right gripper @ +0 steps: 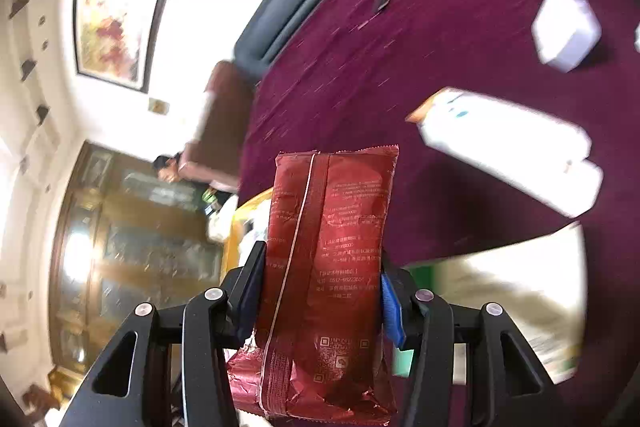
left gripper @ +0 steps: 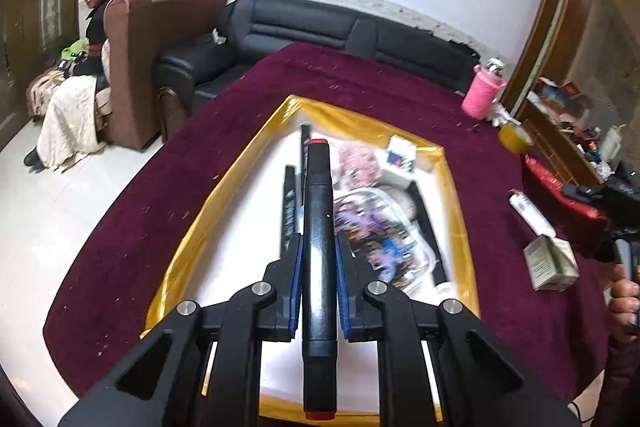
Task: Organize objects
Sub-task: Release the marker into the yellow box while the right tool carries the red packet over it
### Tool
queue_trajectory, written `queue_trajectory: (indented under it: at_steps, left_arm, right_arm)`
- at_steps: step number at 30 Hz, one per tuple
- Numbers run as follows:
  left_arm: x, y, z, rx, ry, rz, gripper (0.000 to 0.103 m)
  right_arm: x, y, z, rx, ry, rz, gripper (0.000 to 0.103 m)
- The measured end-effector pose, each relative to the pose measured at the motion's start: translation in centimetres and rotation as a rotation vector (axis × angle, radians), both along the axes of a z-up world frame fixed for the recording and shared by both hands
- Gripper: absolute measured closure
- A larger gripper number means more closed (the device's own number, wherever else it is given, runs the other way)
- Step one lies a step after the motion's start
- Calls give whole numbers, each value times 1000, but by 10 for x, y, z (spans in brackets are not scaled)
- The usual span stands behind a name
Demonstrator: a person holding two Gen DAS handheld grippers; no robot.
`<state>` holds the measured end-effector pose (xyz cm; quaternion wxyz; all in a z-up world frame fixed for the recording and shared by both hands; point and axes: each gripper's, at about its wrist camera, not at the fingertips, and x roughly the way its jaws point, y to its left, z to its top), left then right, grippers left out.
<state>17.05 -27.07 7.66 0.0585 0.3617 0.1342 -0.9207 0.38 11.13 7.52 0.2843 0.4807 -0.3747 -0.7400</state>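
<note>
The left gripper (left gripper: 318, 255) has its jaws clamped on a black red-capped marker (left gripper: 318, 259) above the gold-rimmed white tray (left gripper: 456, 195), which holds black pens (left gripper: 289, 211) and printed packets (left gripper: 376, 227). The right gripper (right gripper: 320, 287) pinches a red foil packet (right gripper: 324, 267).

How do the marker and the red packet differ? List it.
The marker is a slim, rigid black stick with red ends; the red packet is wide, flat, crinkled foil with printed text. The marker is in the left gripper over the gold-rimmed tray; the packet is in the right gripper. Both are clamped lengthwise.
</note>
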Motion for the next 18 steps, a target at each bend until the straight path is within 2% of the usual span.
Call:
queue_trajectory:
  at_steps: [9,14,18]
  left_arm:
    - [-10,-14,-29,-35,-100,20,89]
    - [-21,-28,-42,-39,-150,31,89]
    - [-28,-30,-42,-72,-157,25,89]
  right_arm:
    - [13,-122,-7,-63,-55,233,48]
    - [26,-186,-15,-47,-78,366,48]
    - [34,-226,-23,-18,-89,441,48]
